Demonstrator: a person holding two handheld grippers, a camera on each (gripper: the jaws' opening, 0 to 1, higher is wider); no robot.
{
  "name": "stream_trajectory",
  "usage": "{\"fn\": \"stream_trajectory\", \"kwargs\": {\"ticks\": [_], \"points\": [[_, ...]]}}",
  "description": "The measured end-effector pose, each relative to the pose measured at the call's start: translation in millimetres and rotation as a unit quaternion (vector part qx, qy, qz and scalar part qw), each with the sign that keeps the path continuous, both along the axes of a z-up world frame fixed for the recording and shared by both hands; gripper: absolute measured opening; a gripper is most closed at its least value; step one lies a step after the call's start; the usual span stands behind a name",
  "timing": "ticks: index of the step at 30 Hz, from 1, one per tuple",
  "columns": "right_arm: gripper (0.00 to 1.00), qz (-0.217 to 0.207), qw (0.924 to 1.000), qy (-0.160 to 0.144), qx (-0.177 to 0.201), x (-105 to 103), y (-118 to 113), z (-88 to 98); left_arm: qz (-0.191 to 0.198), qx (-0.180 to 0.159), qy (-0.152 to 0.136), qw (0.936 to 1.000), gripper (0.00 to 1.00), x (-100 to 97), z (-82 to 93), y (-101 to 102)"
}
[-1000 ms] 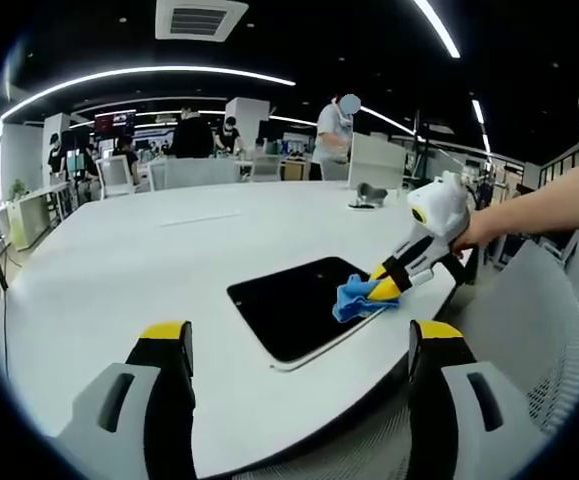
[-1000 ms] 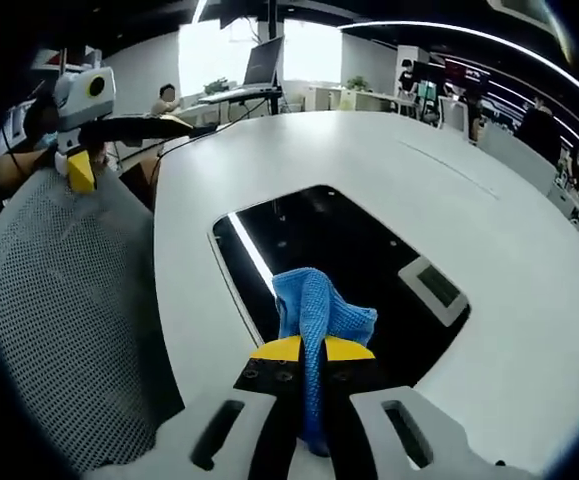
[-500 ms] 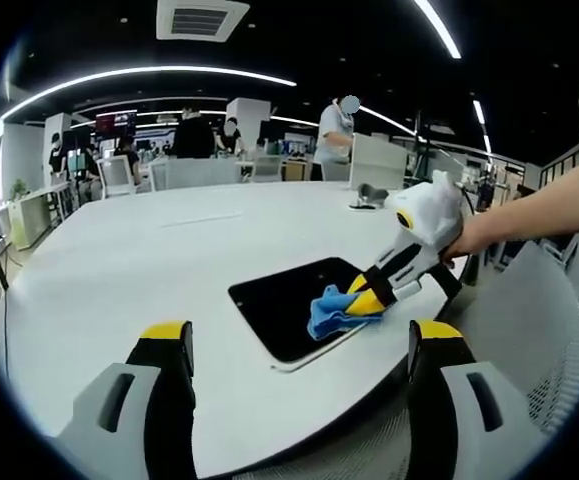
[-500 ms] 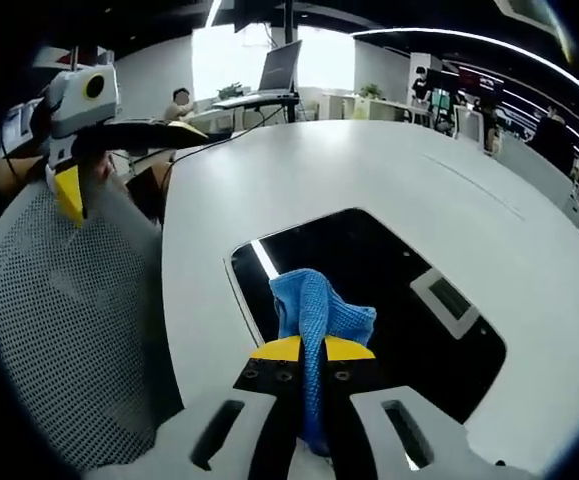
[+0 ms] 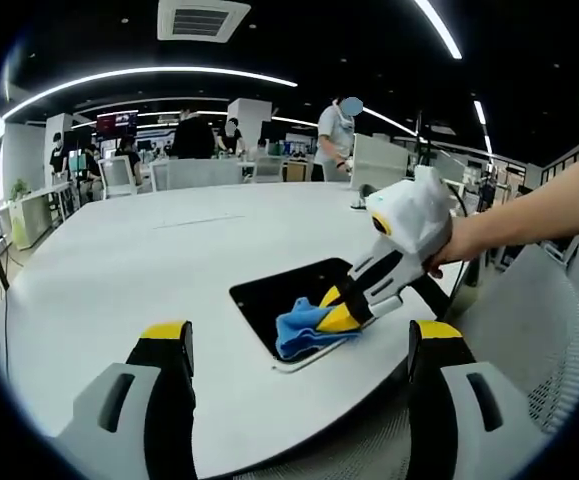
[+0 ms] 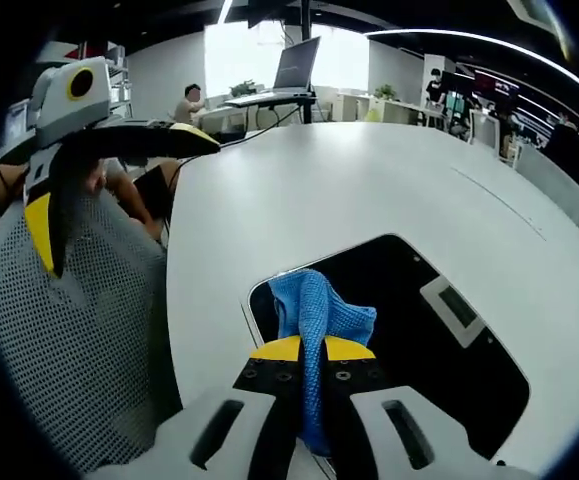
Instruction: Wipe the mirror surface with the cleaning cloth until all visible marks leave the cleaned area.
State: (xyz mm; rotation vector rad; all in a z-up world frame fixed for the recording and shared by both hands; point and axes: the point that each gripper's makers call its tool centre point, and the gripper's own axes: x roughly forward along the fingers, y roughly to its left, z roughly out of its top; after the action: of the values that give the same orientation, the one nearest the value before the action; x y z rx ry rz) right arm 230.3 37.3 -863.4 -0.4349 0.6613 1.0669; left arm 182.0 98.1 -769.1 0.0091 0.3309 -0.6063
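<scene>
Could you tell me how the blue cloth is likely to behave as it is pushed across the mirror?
The blue cloth bunches into soft folds above the right gripper, so it is probably floppy and light. Its knobbly weave suggests it drags rather than slips on the mirror.

- One mirror [image 5: 287, 298], a dark rounded slab at the centre of the left gripper view.
- One blue cleaning cloth [image 5: 304, 330], at the mirror's lower edge.
- Two grippers: the right gripper [image 5: 336, 318] reaching in from the right of that view, and the left gripper [image 6: 119, 190] at the upper left of the right gripper view.
- One white table [image 5: 119, 270].
- One mesh chair [image 6: 64, 340], at the left of the right gripper view.
- One open laptop [image 6: 294, 68], at the top of that view.
</scene>
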Motion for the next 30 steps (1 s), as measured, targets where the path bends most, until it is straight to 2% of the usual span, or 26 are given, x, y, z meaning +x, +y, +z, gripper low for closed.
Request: {"fn": "stream_trajectory", "kwargs": {"ticks": [9, 24, 30], "points": [[0.01, 0.004, 0.9999, -0.003, 0.012, 3, 23, -0.3, -0.001, -0.001, 0.0, 1.0, 0.87, 0.0, 0.1, -1], [0.01, -0.005, 0.9994, -0.004, 0.033, 3, 24, 0.3, -0.001, -0.003, 0.003, 1.0, 0.86, 1.0, -1.1, 0], [0.01, 0.005, 0.9994, 0.0, 0.035, 5, 23, 0.4, 0.001, -0.002, 0.004, 1.0, 0.86, 0.5, -1.7, 0]]}}
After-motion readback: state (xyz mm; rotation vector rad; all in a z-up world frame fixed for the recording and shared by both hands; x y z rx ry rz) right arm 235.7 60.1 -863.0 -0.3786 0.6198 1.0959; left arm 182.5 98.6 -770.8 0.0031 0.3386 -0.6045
